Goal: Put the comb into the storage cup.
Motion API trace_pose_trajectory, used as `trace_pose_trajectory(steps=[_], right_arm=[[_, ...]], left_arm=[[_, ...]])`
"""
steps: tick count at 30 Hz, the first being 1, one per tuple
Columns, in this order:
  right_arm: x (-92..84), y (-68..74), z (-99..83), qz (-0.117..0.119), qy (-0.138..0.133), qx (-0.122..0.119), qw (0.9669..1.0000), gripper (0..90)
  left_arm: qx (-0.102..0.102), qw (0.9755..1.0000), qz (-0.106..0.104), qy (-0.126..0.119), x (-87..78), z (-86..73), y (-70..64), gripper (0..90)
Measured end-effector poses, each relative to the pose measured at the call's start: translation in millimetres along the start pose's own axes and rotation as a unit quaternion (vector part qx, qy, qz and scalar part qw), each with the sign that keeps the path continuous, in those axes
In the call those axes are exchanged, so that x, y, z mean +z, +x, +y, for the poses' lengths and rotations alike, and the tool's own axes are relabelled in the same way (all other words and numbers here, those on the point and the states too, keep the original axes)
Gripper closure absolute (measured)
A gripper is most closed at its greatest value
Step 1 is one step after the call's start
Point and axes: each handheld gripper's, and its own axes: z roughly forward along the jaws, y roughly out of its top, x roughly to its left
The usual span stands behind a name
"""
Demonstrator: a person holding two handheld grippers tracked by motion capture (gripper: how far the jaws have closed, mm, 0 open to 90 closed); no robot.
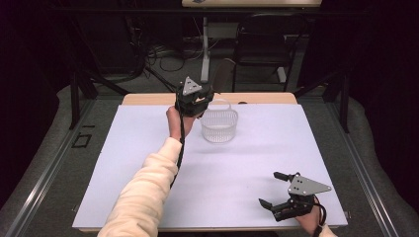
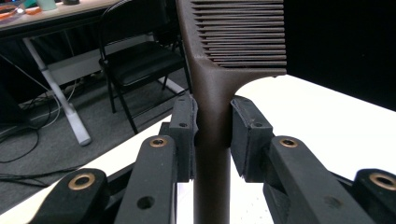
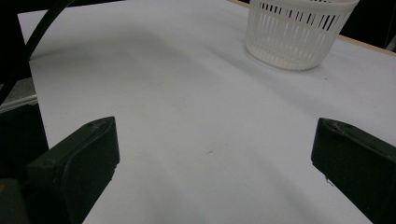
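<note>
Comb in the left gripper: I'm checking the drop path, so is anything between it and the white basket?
Nothing visible. The left gripper clamps the comb by its handle, raised at the basket's far-left rim, whose open top looks unobstructed; the handle arches to one side.

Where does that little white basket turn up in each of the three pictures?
High view: the white basket stands on the white sheet, a little above the middle, just right of the left gripper.
Left gripper view: not in it; the jaws clamp a brown comb there.
Right gripper view: top right.
Shared landmark: the white sheet.
</note>
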Motion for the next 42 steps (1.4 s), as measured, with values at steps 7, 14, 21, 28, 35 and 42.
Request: trace_pose_trajectory(steps=[7,14,21,28,35,42], right_arm=[[-0.2,-0.1,0.0,-0.001,0.000,0.000,1.0000,0.6],[-0.2,0.0,0.0,0.000,0.000,-0.001,1.0000,0.6],[-0.1,0.1,0.0,0.000,-0.001,-0.002,1.0000,0.6],[-0.4,0.1,0.1,0.000,0.000,-0.001,1.0000,0.6],[-0.4,0.3,0.0,0.000,0.000,0.000,1.0000,0.6],[-0.3,0.4,0.1,0.001,-0.002,0.000,1.0000,0.6]], left_arm=[[-0.003,1.0000,-0.003,-0.003,3.8,-1.0,0.1,72.1],[-0.007,0.9999,0.000,-0.010,5.2,-1.9,1.3,72.1],[-0.014,0.9998,-0.001,-0.014,7.9,-4.1,1.7,72.1],[-0.022,0.9995,0.001,-0.022,10.9,-6.9,1.1,72.1],[-0.030,0.9992,0.001,-0.029,14.9,-9.7,-0.8,72.1],[-0.043,0.9985,0.001,-0.033,19.1,-14.7,-1.2,72.1]])
